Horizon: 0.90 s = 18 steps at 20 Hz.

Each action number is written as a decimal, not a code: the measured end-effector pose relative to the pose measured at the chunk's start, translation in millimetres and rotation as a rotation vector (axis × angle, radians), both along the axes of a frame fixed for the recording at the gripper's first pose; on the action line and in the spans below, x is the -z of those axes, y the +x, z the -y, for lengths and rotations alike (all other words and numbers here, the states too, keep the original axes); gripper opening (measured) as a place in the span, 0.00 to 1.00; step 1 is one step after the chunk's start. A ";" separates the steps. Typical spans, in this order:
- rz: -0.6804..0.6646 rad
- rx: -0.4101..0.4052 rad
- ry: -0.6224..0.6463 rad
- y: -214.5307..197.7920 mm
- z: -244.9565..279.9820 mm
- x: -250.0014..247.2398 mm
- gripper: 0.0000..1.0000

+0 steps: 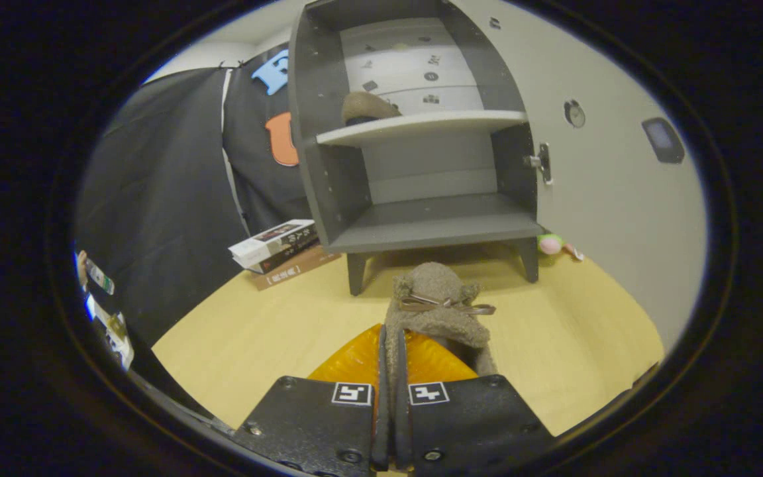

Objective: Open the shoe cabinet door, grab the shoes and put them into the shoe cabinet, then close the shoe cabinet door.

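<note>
Gripper view: a fuzzy shoe is held pinched in the narrow claw above the bench, near the open cabinet, whose lower shelf must be reached next.

1. Gripper fingers were pinched together on the heel edge of a fuzzy brown shoe; the shoe's bow faced up.
2. Shoe cabinet stood beyond the held shoe on the wooden table, door swung open to the cabinet's right.
3. Second shoe sat on the cabinet's upper shelf; lower shelf was bare.
4. Books were stacked left of the cabinet's legs; small pink-green toy lay by its right leg.
</note>
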<state>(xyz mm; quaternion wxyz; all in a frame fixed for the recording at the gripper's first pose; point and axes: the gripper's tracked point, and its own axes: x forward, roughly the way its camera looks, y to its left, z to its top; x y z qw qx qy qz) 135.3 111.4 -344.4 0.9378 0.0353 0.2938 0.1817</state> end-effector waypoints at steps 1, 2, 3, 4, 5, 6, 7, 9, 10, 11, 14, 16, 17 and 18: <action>0.028 -0.015 0.002 -0.9 -6.5 -18.3 0.07; 0.064 -0.031 0.000 -3.5 -10.5 -38.1 0.07; 0.102 -0.045 -0.005 -5.8 -12.9 -60.1 0.07; 0.144 -0.057 -0.010 -8.4 -15.1 -82.7 0.07; 0.173 -0.064 -0.012 -9.0 -16.8 -102.2 0.07; 0.203 -0.067 -0.012 -10.2 -18.8 -122.5 0.07; 0.230 -0.070 -0.011 -10.1 -20.9 -143.5 0.07; 0.276 -0.081 -0.002 -8.9 -25.6 -185.1 0.07; 0.291 -0.086 0.004 -7.7 -26.6 -204.2 0.07; 0.306 -0.089 0.003 -6.2 -27.2 -220.7 0.07; 0.350 -0.098 -0.008 7.0 -23.3 -276.2 0.08; 0.383 -0.078 -0.018 25.4 -16.2 -314.0 0.07; 0.407 -0.056 -0.024 36.5 -11.9 -331.4 0.07; 0.431 -0.035 -0.038 49.9 -7.0 -346.7 0.07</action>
